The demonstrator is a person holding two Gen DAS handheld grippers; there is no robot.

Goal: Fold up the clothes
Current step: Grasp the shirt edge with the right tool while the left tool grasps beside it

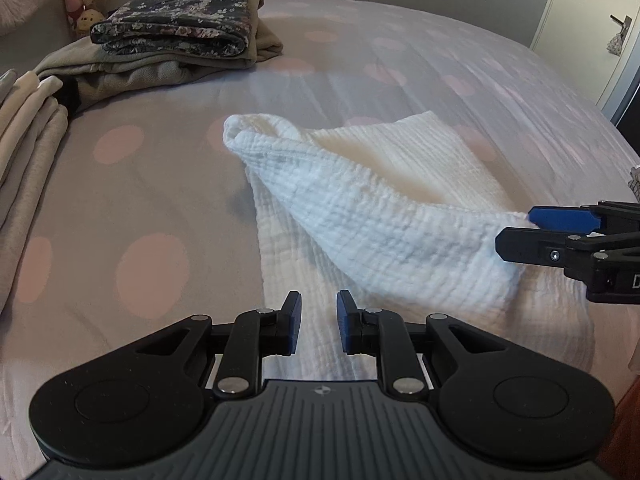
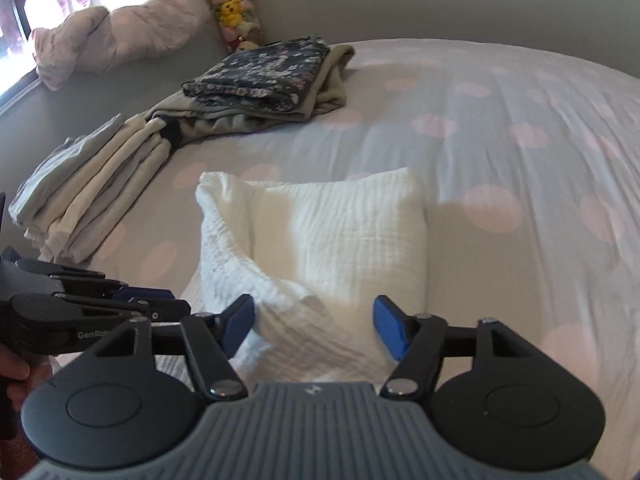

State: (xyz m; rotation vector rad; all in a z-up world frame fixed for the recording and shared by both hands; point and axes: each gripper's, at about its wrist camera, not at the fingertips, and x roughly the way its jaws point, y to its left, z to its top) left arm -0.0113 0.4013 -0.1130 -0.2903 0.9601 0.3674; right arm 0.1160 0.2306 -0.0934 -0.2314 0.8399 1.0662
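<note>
A white crinkled cloth (image 1: 360,220) lies on the spotted bedspread (image 1: 140,200), with one flap raised into a tent. The ridge of the flap runs to my right gripper (image 1: 514,230), which comes in from the right edge of the left wrist view. Its corner sits between that gripper's pads. In the right wrist view the bunched fold of the cloth (image 2: 352,224) fills the gap in my right gripper (image 2: 314,312), so it is shut on the cloth. My left gripper (image 1: 319,300) hovers over the flat near part, its pads a little apart with nothing between them. It also shows as the left gripper (image 2: 182,305) beside the cloth's left edge.
A folded dark floral garment (image 1: 172,20) tops an olive pile at the back left. A stack of folded beige clothes (image 2: 88,192) lies along the left side. Plush toys (image 2: 236,8) and a pink pillow (image 2: 120,32) sit by the wall. A hand (image 2: 16,380) grips the left tool.
</note>
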